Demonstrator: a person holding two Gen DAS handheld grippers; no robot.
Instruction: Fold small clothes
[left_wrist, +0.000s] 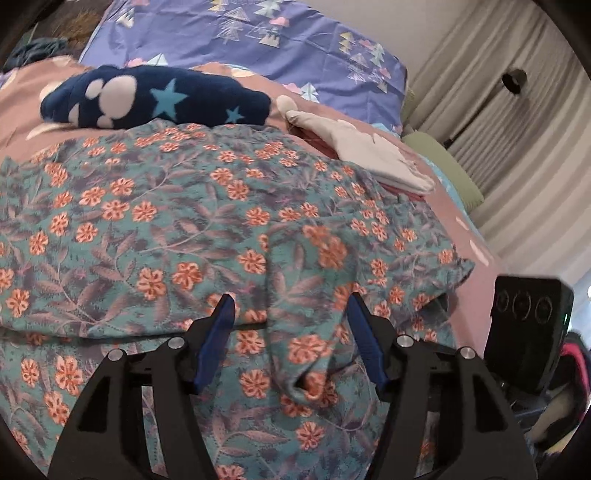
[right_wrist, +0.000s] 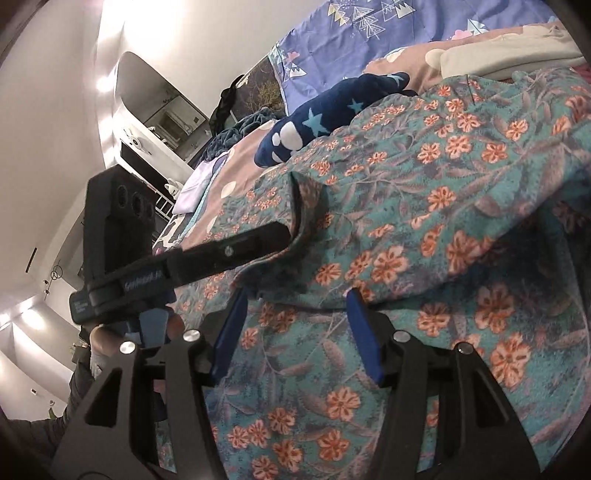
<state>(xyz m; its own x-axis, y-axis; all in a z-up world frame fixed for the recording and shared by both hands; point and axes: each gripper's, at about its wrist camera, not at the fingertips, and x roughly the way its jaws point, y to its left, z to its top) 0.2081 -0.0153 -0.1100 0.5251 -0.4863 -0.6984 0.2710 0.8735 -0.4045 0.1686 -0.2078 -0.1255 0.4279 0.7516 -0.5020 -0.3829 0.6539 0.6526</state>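
A teal garment with orange flowers (left_wrist: 207, 229) lies spread and rumpled over the bed, filling most of both views (right_wrist: 424, 206). My left gripper (left_wrist: 290, 306) is open just above the cloth, with a raised fold between its blue fingers (left_wrist: 218, 336). My right gripper (right_wrist: 295, 299) is open too, low over the garment near a folded-over edge. The left gripper's body (right_wrist: 221, 254) shows in the right wrist view, reaching to that edge. The right gripper's body (left_wrist: 528, 332) shows at the right of the left wrist view.
A navy fleece piece with stars and paw prints (left_wrist: 155, 98) lies behind the garment. A folded cream garment (left_wrist: 369, 151) sits on the pink sheet at the right. A purple pillow (left_wrist: 258, 40) is at the head. Curtains (left_wrist: 498, 110) hang beside the bed.
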